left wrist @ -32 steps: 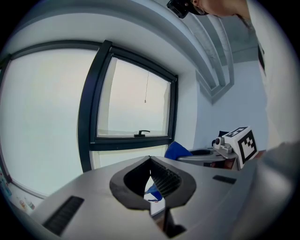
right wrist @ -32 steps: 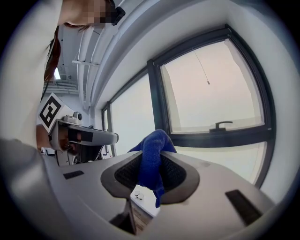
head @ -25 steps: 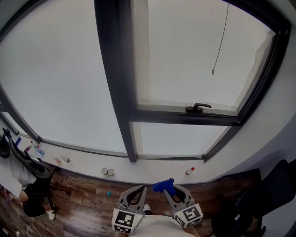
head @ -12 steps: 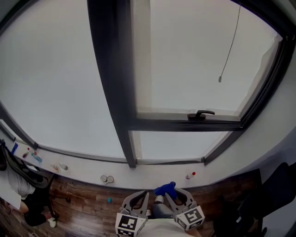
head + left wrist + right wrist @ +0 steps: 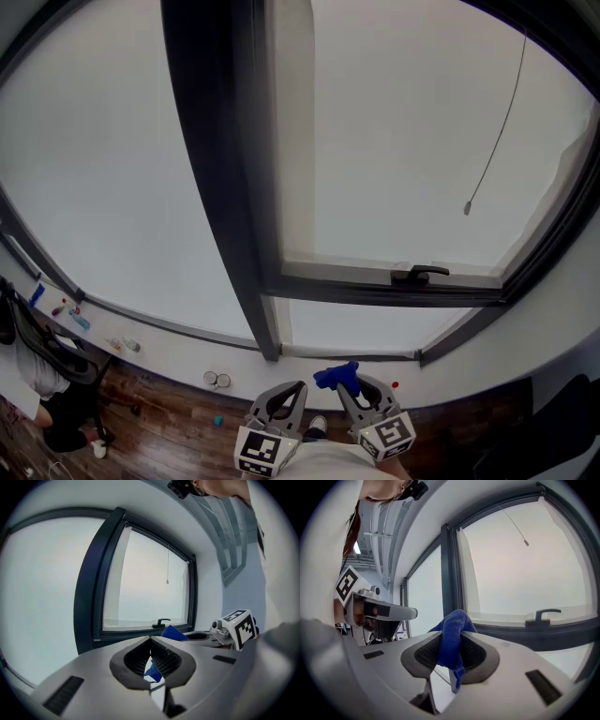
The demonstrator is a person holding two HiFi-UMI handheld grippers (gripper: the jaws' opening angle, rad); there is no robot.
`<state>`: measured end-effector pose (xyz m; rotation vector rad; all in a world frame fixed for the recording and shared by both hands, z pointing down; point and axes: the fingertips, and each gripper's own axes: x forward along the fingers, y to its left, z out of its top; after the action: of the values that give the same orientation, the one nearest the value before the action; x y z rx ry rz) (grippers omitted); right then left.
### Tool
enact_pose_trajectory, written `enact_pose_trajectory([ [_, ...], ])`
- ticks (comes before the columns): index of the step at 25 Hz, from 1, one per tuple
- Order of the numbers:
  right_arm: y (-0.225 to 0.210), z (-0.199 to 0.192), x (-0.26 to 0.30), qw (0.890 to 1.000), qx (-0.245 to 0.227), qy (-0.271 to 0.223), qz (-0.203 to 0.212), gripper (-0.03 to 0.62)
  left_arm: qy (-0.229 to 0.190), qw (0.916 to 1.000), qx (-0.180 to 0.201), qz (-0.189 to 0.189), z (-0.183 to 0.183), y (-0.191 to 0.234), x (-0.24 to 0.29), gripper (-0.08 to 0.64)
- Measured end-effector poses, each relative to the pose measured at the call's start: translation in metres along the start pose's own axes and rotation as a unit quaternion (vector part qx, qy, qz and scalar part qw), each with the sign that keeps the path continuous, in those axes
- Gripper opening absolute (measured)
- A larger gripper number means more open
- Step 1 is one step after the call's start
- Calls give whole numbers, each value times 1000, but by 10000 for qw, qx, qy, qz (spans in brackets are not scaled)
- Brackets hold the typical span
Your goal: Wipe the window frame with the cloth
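Observation:
The dark window frame [image 5: 211, 187] has a thick upright post and a crossbar carrying a black handle [image 5: 419, 274]. A blue cloth [image 5: 336, 376] is pinched in my right gripper [image 5: 349, 388], low in the head view and short of the sill. In the right gripper view the cloth [image 5: 452, 630] bulges out of the shut jaws of my right gripper [image 5: 451, 641], with the frame post [image 5: 449, 573] beyond. My left gripper [image 5: 281, 401] is beside it, shut and holding nothing. In the left gripper view the left gripper [image 5: 150, 643] shows only a thin slit, with the cloth [image 5: 173, 633] to its right.
A white sill [image 5: 309, 367] runs under the window with small jars [image 5: 217, 380] and a red-capped item [image 5: 395, 384] on it. A blind cord's pull [image 5: 466, 210] hangs before the right pane. A seated person [image 5: 42, 375] is at the lower left on the wood floor.
The view has tilted upward, so the window frame and handle sit lower in the picture. Both grippers stay low at the centre, and the right one still holds the cloth.

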<state>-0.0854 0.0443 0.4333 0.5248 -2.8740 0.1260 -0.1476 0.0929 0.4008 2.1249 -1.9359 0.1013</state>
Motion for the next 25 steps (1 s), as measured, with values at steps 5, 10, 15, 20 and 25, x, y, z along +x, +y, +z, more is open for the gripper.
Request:
enact_pose_trajectory([
  [5, -24, 1, 28, 9992, -51, 112, 372, 103, -76, 9990, -185, 388, 3, 17, 20, 9],
  [10, -25, 2, 59, 9965, -128, 122, 815, 103, 74, 9948, -364, 949, -14, 47, 24, 9],
  [15, -24, 12, 64, 9961, -189, 23, 861, 103, 146, 9954, -338, 888, -17, 51, 35, 9],
  [20, -37, 4, 58, 9991, -74, 105, 415, 103, 70, 9988, -315, 356, -10, 44, 58, 9],
  [25, -49, 7, 63, 9999, 45, 111, -117, 103, 137, 9995, -220, -157, -5, 50, 74, 9],
])
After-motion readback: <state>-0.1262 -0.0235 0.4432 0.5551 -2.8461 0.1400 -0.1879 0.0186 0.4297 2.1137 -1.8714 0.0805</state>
